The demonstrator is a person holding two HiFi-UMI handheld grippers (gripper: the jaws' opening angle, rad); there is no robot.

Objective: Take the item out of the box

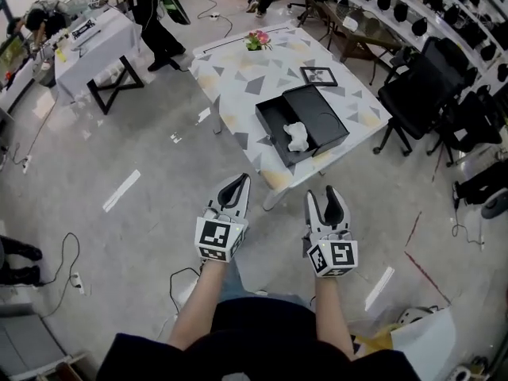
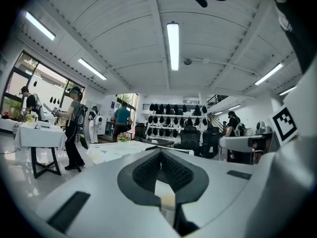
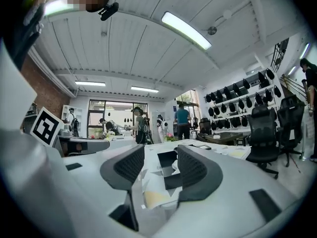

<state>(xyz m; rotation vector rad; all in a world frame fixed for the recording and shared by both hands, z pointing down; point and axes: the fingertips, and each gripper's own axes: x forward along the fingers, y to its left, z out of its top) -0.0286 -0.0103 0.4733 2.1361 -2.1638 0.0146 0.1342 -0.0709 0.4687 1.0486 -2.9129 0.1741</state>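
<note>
Two hand-held grippers are out front over the grey floor (image 1: pixel 143 157), well short of the bench. Left hand-held gripper (image 1: pixel 235 187): jaws pressed together, nothing btwn them. Right hand-held gripper (image 1: pixel 325 198): jaws apart and empty; its own view looks thru the gap at the box far off. White bench w/ grey and yellow triangle pattern (image 1: pixel 238 78) stands ahead. On its near-right part lies the flat black open box (image 1: pixel 317 113). The small white lumpy item (image 1: pixel 297 136) sits inside, toward the near side, touched by neither gripper. Small black picture frame (image 1: pixel 318 75) is just behind the box, pink flowers (image 1: pixel 256 40) at the far edge. Black office chair (image 1: pixel 429 78) stands right of the bench.
</note>
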